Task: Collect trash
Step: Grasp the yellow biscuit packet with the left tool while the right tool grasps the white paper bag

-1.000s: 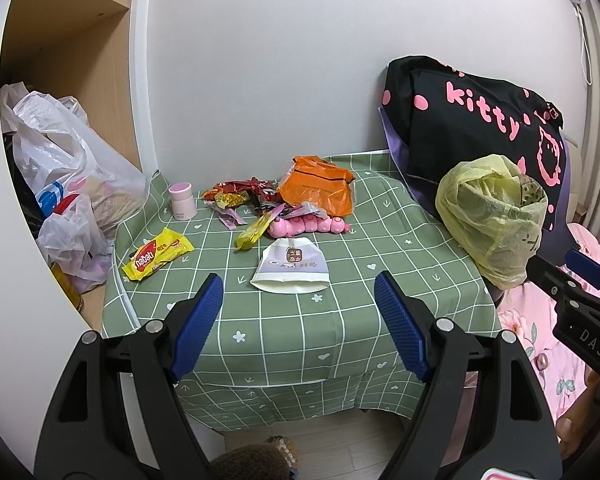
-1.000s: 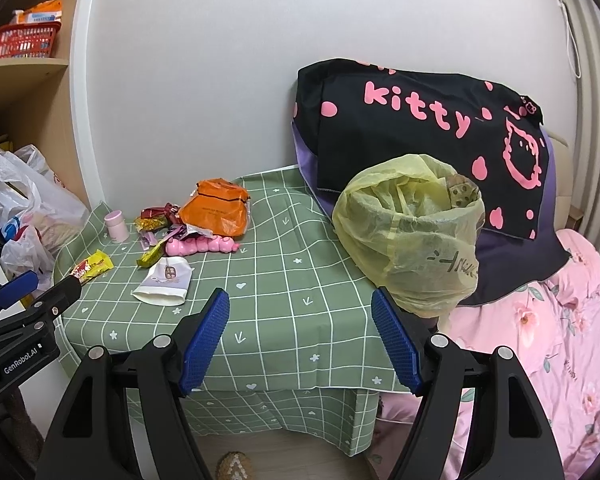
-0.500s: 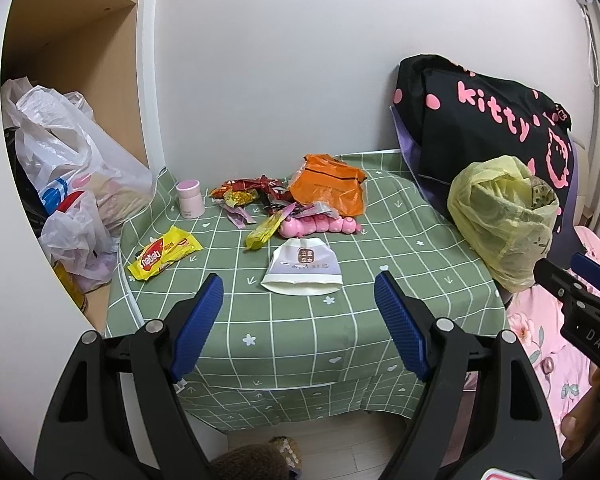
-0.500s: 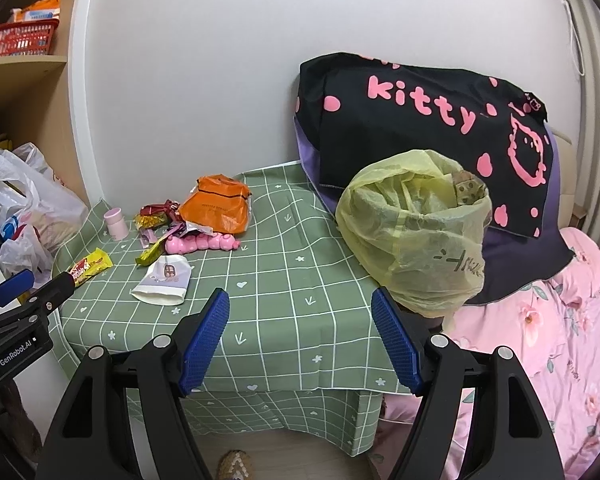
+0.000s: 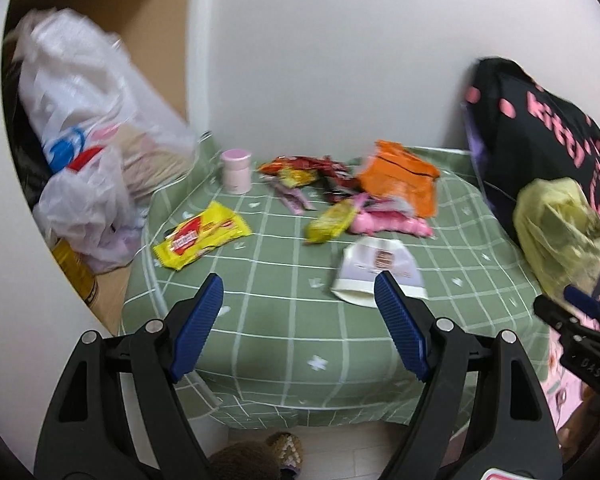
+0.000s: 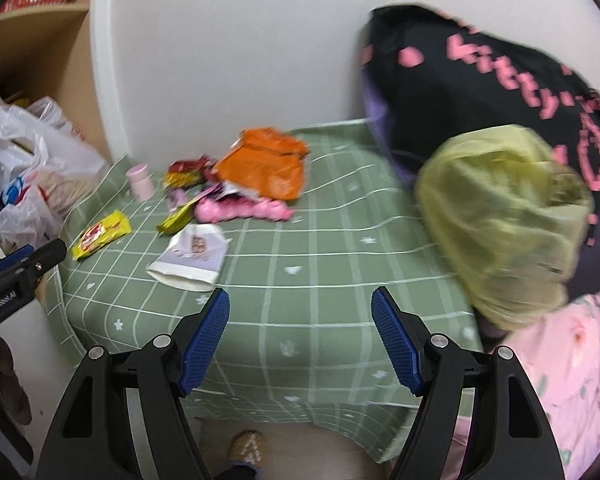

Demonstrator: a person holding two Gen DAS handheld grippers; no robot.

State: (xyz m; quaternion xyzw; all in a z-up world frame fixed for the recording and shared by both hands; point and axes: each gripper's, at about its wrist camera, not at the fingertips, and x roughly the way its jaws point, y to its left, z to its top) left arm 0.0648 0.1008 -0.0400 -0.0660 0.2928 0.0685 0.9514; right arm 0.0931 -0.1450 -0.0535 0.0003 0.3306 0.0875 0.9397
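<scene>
**Both grippers empty, approaching trash on bench**

Far left: white plastic bags (image 5: 96,184) piled on the shelf beside the bench (image 5: 284,320), off the green checked cloth. On the cloth, left to right: yellow snack wrapper (image 5: 202,236) near the left edge, lying flat and alone; pink cup (image 5: 236,170) upright at the back; a heap of red/yellow small wrappers (image 5: 308,170); yellow-green wrapper (image 5: 332,222) touching a pink blob-shaped item (image 5: 392,224); orange bag (image 5: 400,180) behind it, overlapping the heap; white paper pouch (image 5: 376,272) in front, on its own. Far right: yellow trash bag (image 6: 500,224) at the bench's right edge, leaning on the black kitty pillow (image 6: 480,80), mouth seems to face up but blurred.

Left gripper (image 5: 300,320): jaws wide apart, holding nothing, above the front of the bench. Right gripper (image 6: 300,324): jaws wide apart too, nothing held, front edge of bench, trash bag just to its right.

Step judged: reach for first piece; nothing collected by either gripper yet. To do well: take isolated flat pieces first (yellow wrapper for left, white pouch for right), come in low and pinch an edge or crinkle since flat film slips. Leave the cup till it's clear whether it's trash. Frames are motion-blurred; slow down before closing.
</scene>
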